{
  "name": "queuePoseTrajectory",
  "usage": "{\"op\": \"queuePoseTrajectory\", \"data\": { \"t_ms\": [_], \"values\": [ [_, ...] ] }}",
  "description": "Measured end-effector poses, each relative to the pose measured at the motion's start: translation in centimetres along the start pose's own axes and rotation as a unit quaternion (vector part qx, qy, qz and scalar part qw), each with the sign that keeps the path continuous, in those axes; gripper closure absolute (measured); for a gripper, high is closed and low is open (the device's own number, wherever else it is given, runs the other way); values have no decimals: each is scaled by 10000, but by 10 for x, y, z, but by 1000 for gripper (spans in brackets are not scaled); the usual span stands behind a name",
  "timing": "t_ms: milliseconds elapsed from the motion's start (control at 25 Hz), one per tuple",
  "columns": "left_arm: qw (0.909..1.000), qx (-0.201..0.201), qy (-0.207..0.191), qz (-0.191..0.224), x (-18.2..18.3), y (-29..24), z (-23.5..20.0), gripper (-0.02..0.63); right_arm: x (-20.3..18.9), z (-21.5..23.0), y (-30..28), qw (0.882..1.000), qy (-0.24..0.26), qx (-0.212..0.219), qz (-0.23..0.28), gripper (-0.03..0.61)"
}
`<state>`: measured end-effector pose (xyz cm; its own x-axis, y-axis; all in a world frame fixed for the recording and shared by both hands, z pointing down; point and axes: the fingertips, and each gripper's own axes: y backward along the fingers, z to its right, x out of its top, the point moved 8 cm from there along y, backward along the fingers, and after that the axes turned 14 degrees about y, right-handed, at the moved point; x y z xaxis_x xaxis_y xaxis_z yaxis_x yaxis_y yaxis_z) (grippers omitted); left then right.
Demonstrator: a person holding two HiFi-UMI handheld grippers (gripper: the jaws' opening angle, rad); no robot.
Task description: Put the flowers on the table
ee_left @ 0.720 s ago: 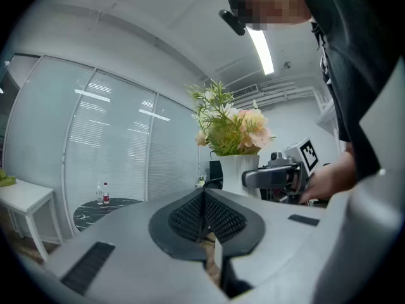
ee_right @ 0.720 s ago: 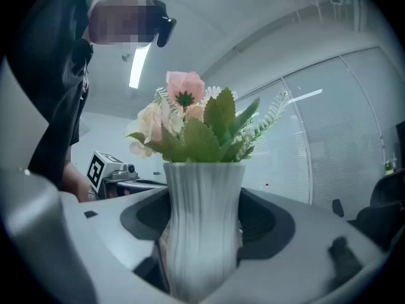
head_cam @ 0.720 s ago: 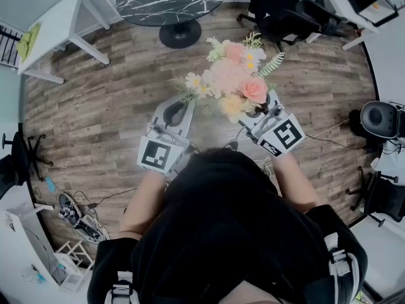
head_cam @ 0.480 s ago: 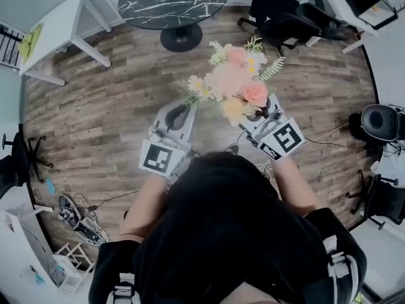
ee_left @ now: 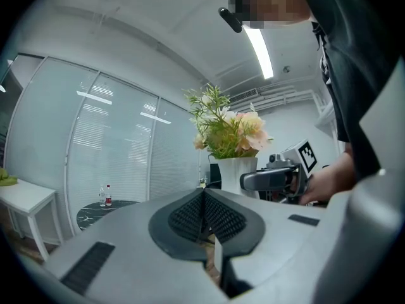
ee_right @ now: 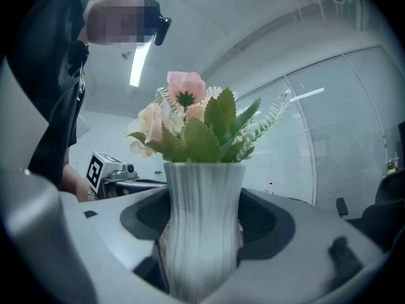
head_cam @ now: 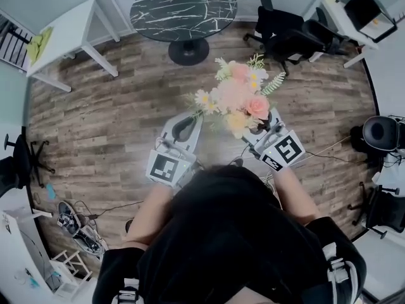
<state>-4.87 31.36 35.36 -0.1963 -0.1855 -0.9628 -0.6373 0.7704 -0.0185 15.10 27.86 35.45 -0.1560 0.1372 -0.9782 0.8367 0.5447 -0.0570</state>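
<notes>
Right gripper (ee_right: 202, 233): clamped on the vase (ee_right: 201, 195), one jaw on each side of its ribbed white body. That's plain in the right gripper view, but the picture's bottom edge cuts off the vase's base, so we can't see what's under it.

Flowers (head_cam: 237, 97): pink, cream and white blooms with green sprigs, standing upright in the vase. They're held in the air over the wood floor (head_cam: 95, 119), in front of the person. From the head view the bouquet covers the vase completely, so we only get the blooms there.

Left gripper (ee_left: 204, 201): jaws pressed together with nothing between them. In the head view it sits just left of the flowers, and we can't tell if it brushes a leaf.

Hand (ee_left: 323, 185): the right one, wrapped around the right gripper's handle, and partly cut off behind a dark sleeve in the left gripper view.

Table (head_cam: 183, 8): round black marble top on a single foot, at the top of the head view and well apart from the flowers.

Bottles (ee_left: 104, 196): two little ones on the table. They're too small for us to say more, and the head view cuts them off at its top edge.

Hidden bit: the person's head and dark top fill the lower half of the head view, covering most of both arms.

Around: a white table (head_cam: 63, 27) at upper left and black chairs (head_cam: 285, 30) at upper right.
</notes>
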Motion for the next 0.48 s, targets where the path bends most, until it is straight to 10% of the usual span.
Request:
{"op": "queuePoseTrajectory", "data": {
  "t_ms": [480],
  "values": [
    [9999, -35, 43, -88, -2, 29, -32, 601, 3, -28, -25, 9999, -27, -135, -79, 247]
  ]
}}
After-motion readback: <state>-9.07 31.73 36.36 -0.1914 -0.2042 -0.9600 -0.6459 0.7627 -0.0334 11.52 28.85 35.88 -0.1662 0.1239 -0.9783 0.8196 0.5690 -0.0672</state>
